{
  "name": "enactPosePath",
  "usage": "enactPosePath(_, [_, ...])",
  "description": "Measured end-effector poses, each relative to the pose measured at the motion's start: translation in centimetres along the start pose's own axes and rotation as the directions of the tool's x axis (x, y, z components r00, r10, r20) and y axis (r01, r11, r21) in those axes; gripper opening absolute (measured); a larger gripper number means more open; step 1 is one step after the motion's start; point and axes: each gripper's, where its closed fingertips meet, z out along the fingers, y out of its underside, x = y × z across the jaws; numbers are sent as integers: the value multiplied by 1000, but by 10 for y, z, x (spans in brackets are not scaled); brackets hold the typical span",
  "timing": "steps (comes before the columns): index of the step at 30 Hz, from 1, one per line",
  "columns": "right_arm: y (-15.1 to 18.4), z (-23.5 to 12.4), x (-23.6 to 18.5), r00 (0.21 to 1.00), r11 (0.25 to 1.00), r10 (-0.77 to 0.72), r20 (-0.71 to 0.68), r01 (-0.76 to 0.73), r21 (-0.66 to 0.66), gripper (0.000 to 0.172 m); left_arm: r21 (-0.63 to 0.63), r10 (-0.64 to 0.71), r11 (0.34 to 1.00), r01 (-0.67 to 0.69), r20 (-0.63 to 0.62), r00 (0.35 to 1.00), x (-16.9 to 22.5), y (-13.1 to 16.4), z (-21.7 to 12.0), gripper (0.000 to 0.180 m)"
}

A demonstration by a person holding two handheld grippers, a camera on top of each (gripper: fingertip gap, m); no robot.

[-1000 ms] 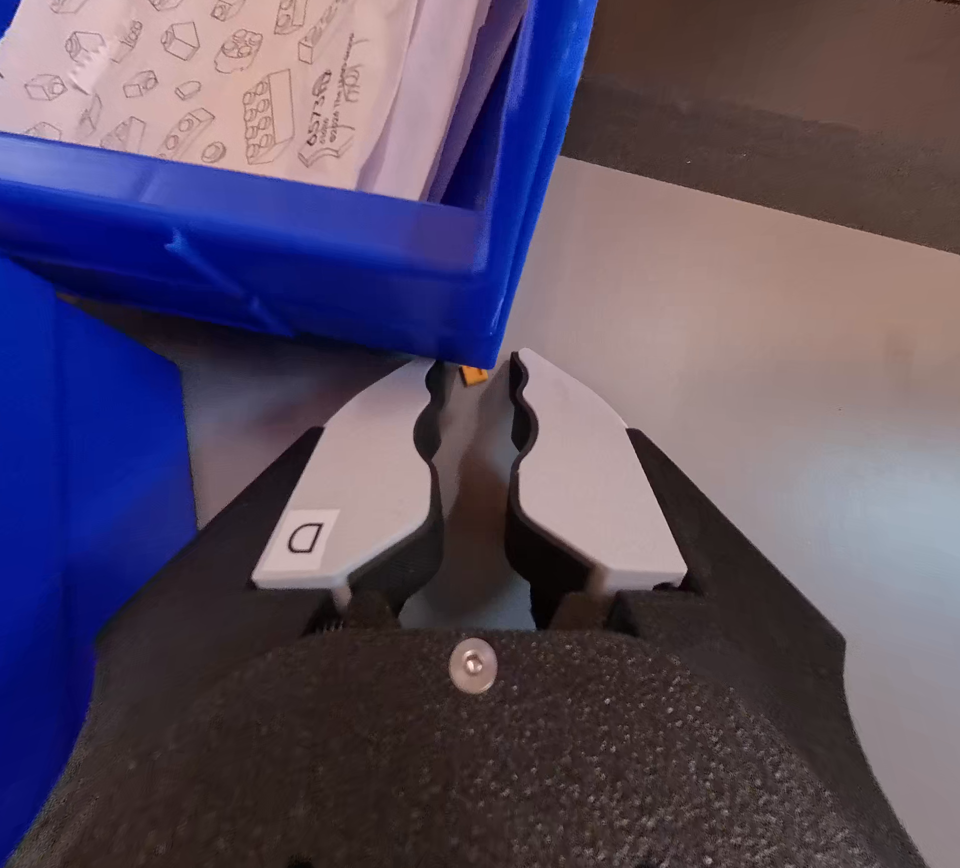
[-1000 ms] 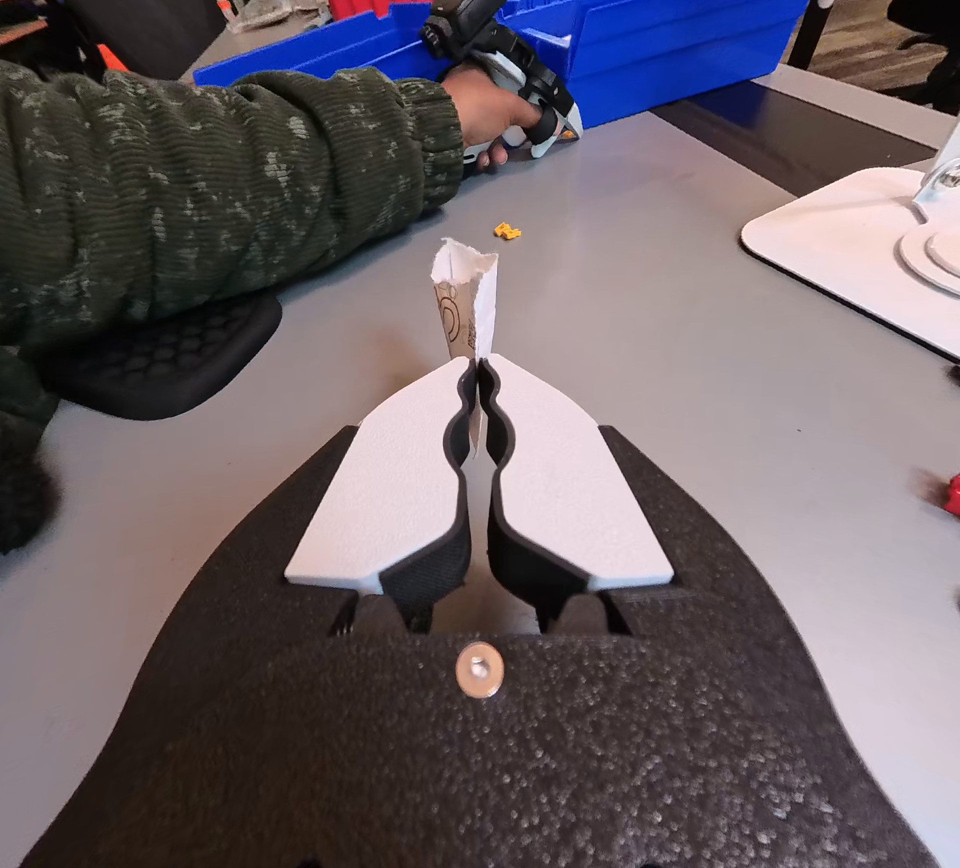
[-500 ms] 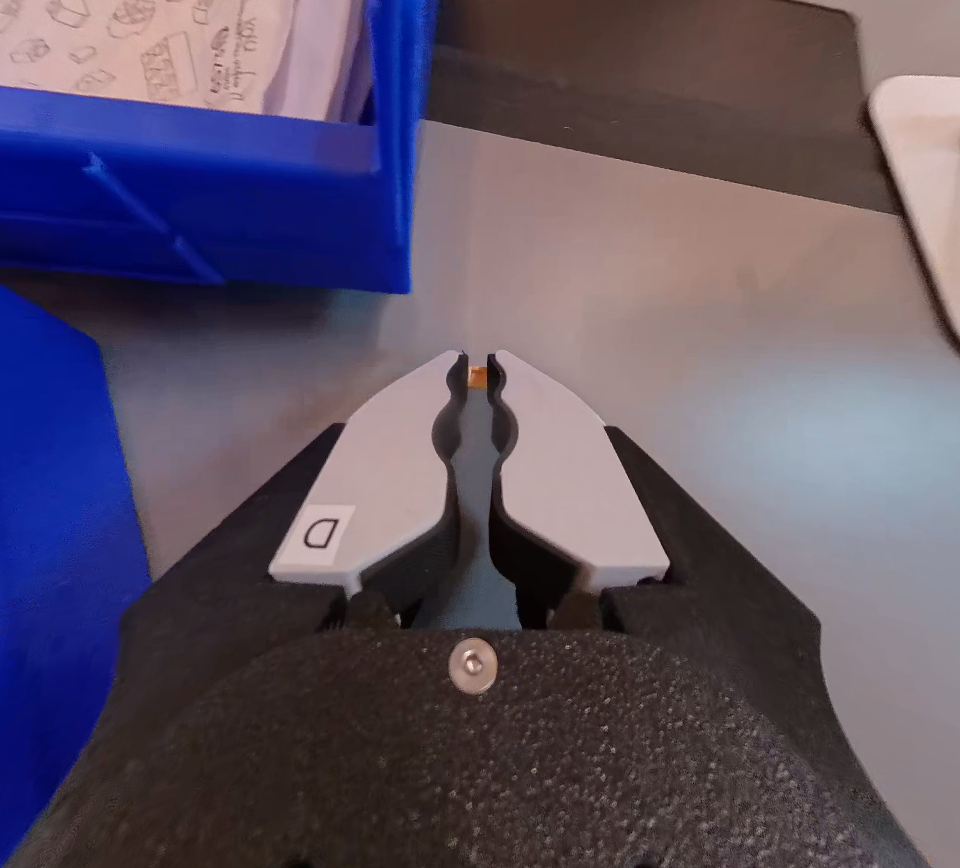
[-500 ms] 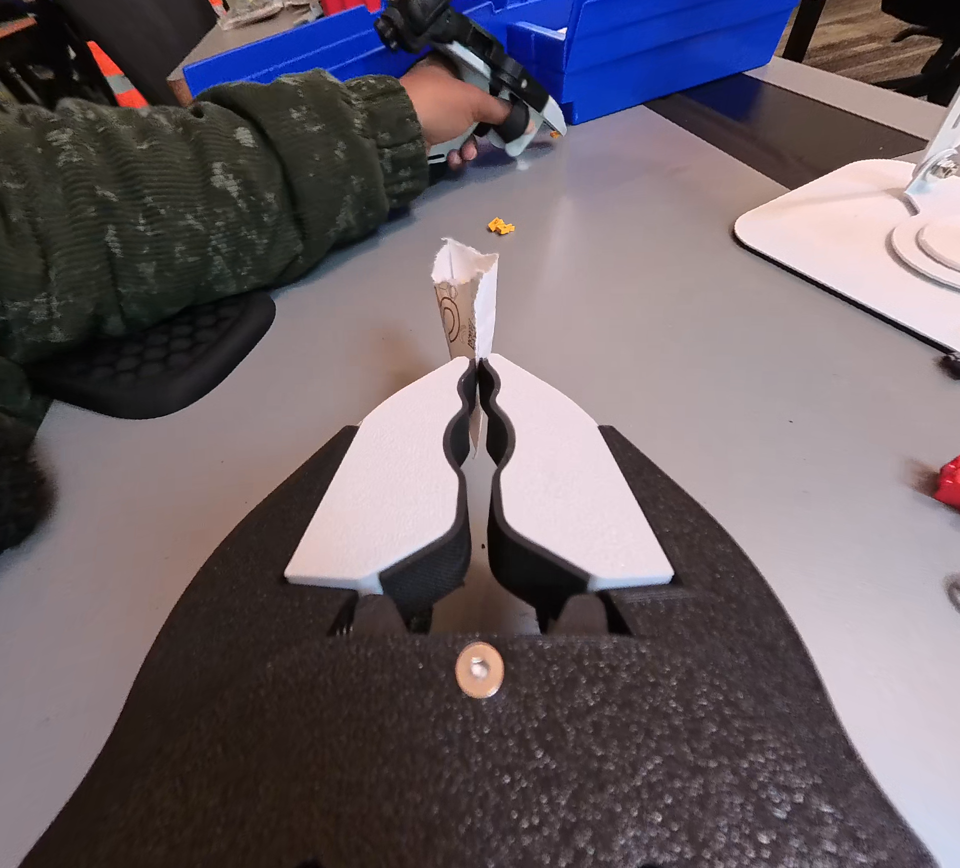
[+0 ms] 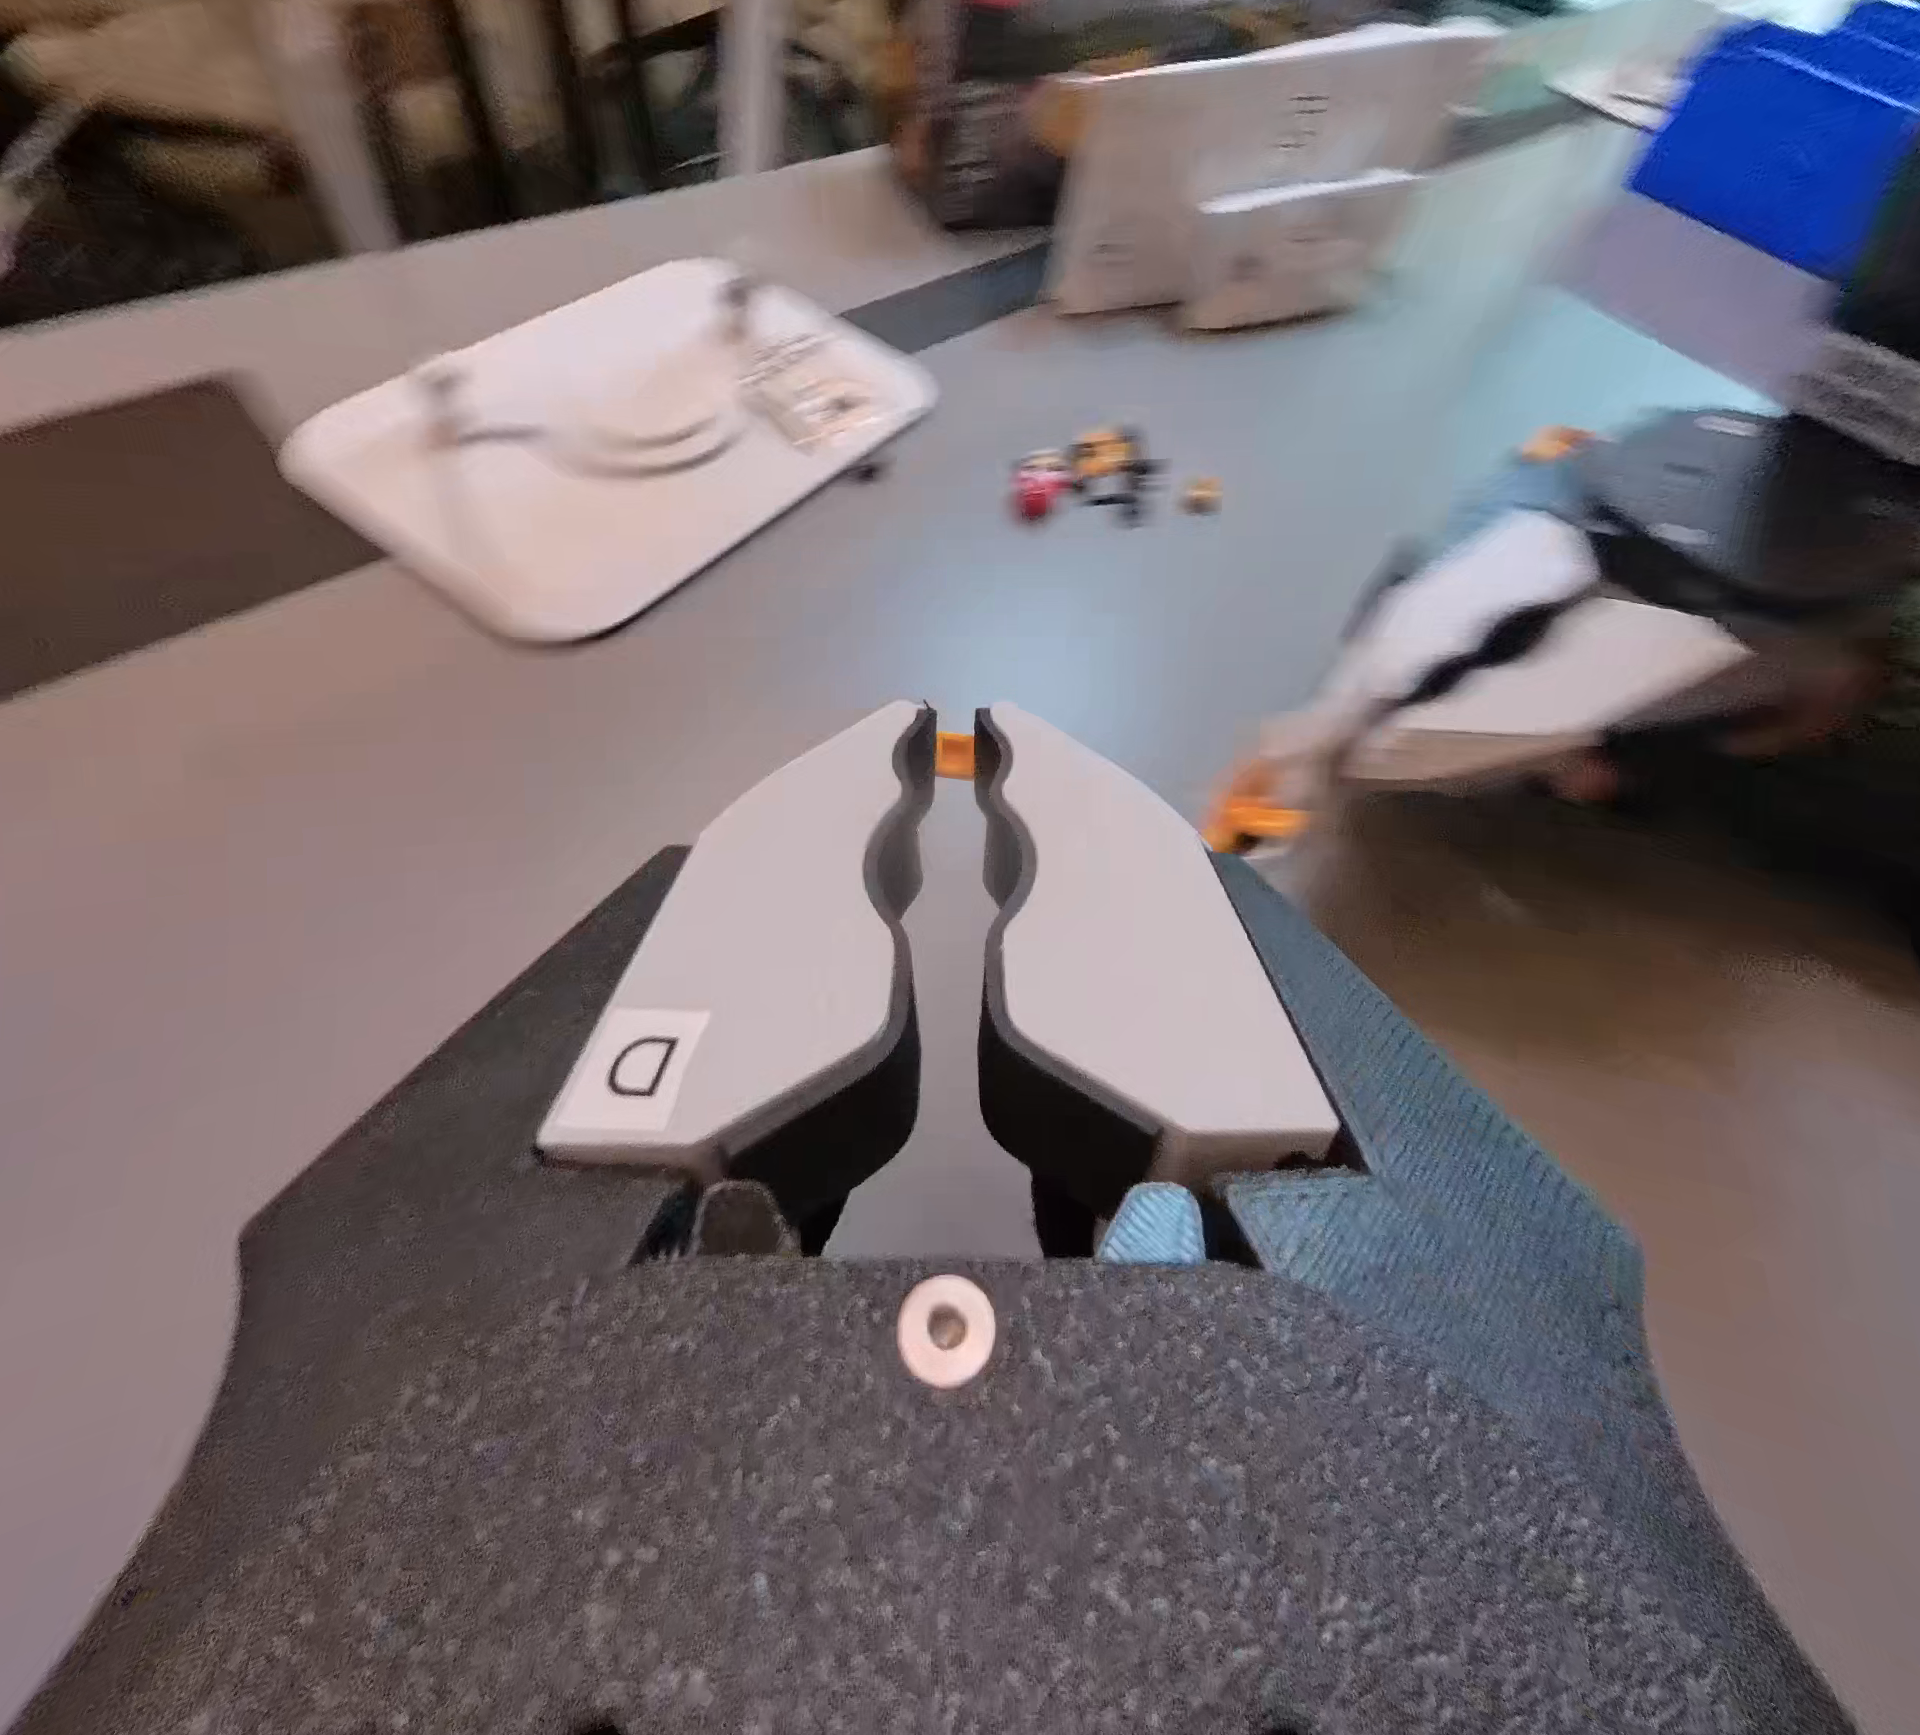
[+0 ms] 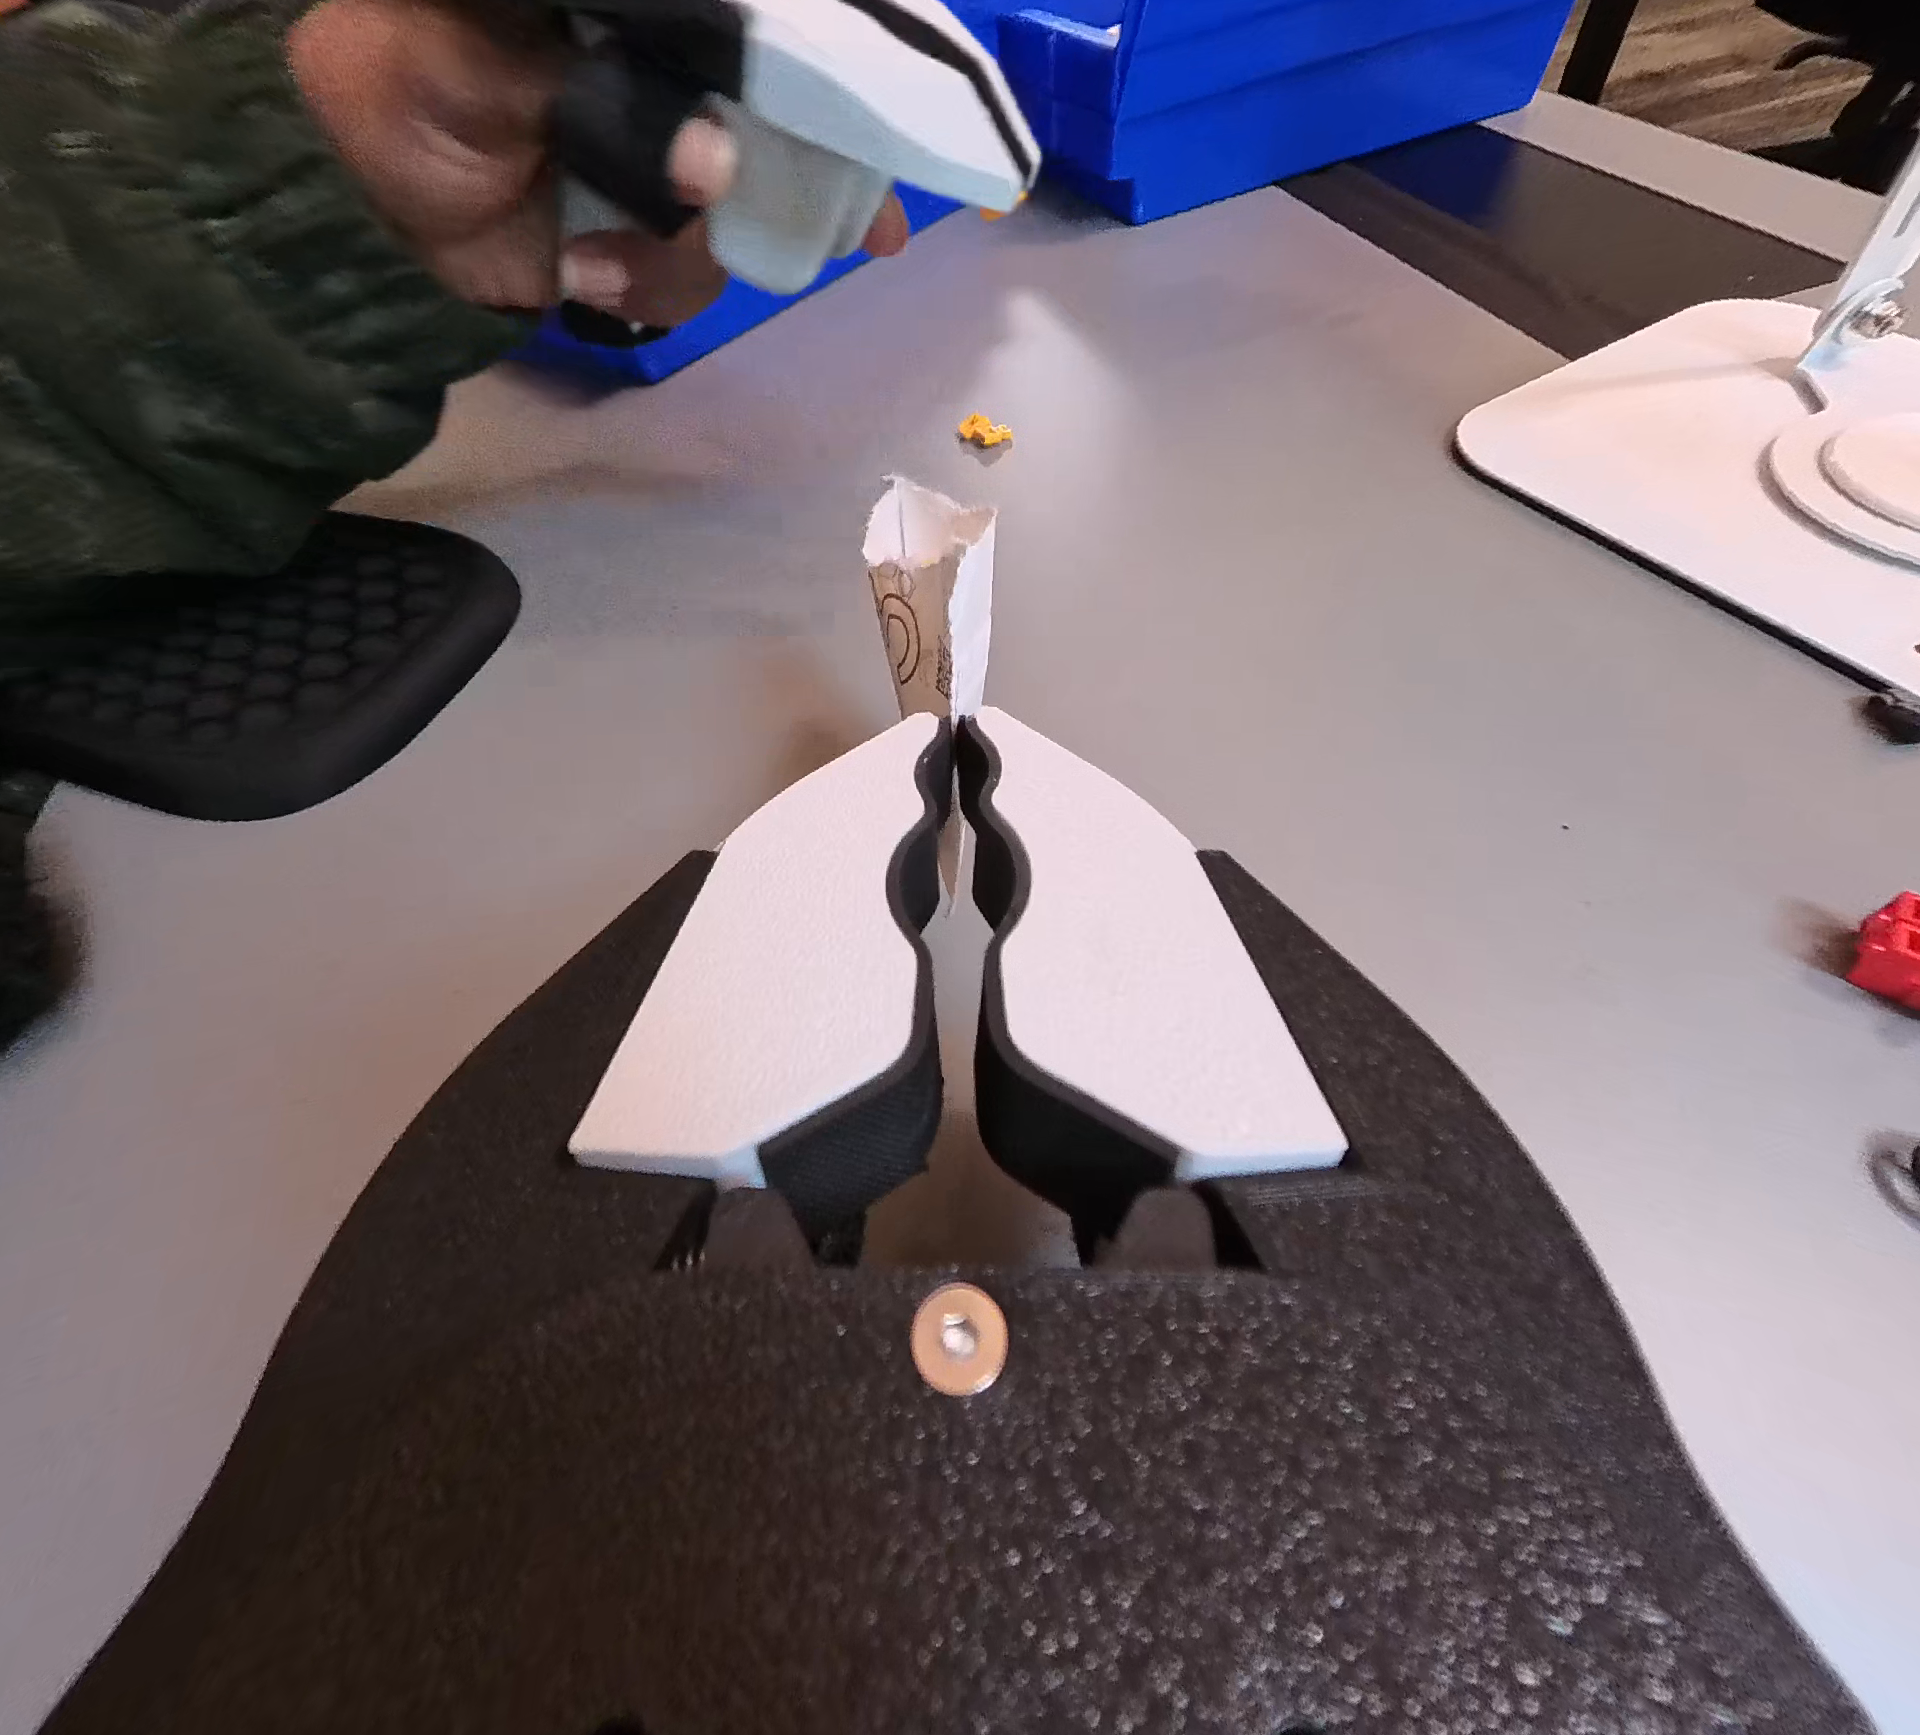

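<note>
My left gripper (image 5: 951, 729) is shut on a small orange piece (image 5: 954, 753) pinched between its fingertips, held above the grey table (image 5: 416, 802). It also shows in the right wrist view (image 6: 1013, 173), high at upper left, with an orange bit at its tips. My right gripper (image 6: 954, 729) is shut on a torn scrap of printed paper bag (image 6: 930, 605) that sticks up past its tips. The right gripper shows blurred in the left wrist view (image 5: 1340, 709), with an orange piece (image 5: 1252, 818) on the table by it.
Another small orange piece (image 6: 984, 430) lies on the table ahead of the paper. Blue bins (image 6: 1299, 2) stand at the back. A white stand base (image 6: 1704, 480) is at right, a red piece (image 6: 1891, 953) at the right edge. Small red and yellow pieces (image 5: 1101, 475) lie farther off. Tip to tip, the grippers are about 12 cm apart.
My left gripper closed on the orange piece by the blue bin, lifted it and swung away to the right. My right gripper stayed still, holding the paper scrap.
</note>
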Motion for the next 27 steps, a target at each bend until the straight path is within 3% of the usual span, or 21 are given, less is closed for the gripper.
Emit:
enactPosePath(3, [0, 1, -2, 1000, 1000, -10, 4, 10, 5, 0, 22, 152, 988, -151, -145, 978, 63, -2, 14, 7])
enactPosePath(7, [-8, -3, -3, 999, 998, -36, -6, 37, 49, 0, -6, 222, 973, -229, -231, 947, 91, 9, 26, 7])
enactPosePath(14, [-18, -10, -1, 998, 991, -56, -8, 57, 119, 0, -11, 242, 967, -253, -245, 939, 87, 13, 18, 22])
enactPosePath(16, [-18, -10, -1, 999, 991, -54, 0, 54, 126, 0, 4, 263, 964, -267, -191, 946, 75, 9, 13, 22])
enactPosePath(20, [-15, -7, -5, 998, 992, -60, 27, 57, 114, 0, 54, 203, 979, -196, -207, 957, 68, 0, 5, 19])
enactPosePath(27, [-19, -9, -11, 994, 985, -99, 43, 92, 149, 0, 11, 220, 974, -224, -246, 944, 70, 15, 13, 25])
